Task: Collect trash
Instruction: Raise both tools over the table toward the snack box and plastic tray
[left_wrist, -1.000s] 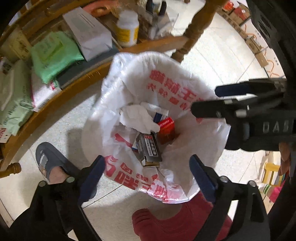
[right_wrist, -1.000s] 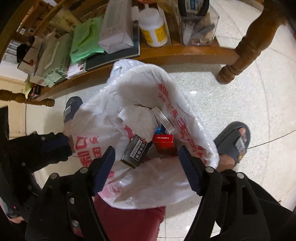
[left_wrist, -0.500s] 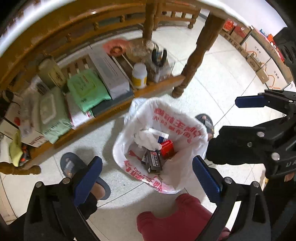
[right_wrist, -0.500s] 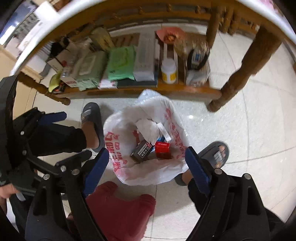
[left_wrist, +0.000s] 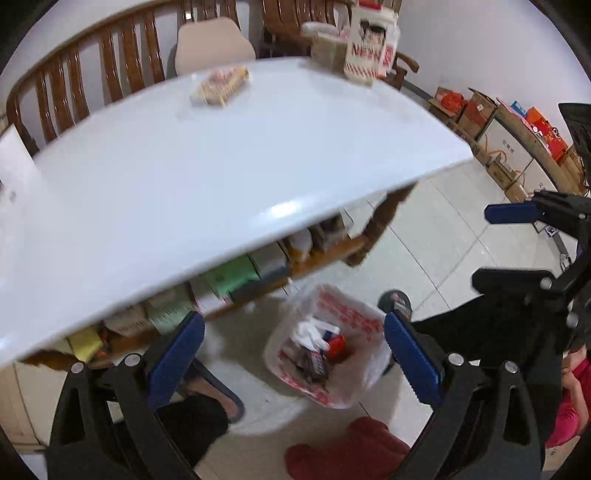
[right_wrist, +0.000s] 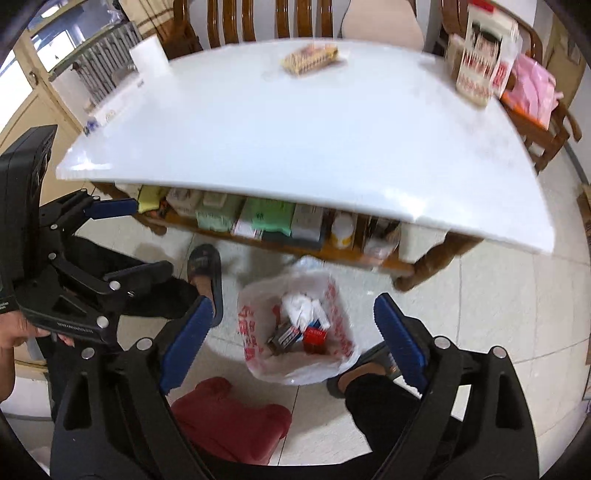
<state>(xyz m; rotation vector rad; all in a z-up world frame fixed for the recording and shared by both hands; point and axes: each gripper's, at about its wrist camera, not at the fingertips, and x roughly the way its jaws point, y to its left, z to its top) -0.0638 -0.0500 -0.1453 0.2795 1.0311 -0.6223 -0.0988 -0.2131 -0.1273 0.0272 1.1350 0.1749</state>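
Both claws are hanging wide open holding nothing, left claw and right claw. The white trash bag with red print is sitting open on the floor under the table, holding tissue and small boxes, labels blurring. Only the right view is showing the pink bag.

Domestic dining room. White glossy rectangular counter ringed by brown slatted wooden chairs. Clear-wrapped snack packet and red-and-white printed carton sit on top. Wooden lower shelf under the counter holds green tissue packs and a white medicine bottle. Pale tiled floor. Stacked cardboard boxes along the wall. Grey house slipper on a foot; white plastic shopping bag with red print holds household litter.
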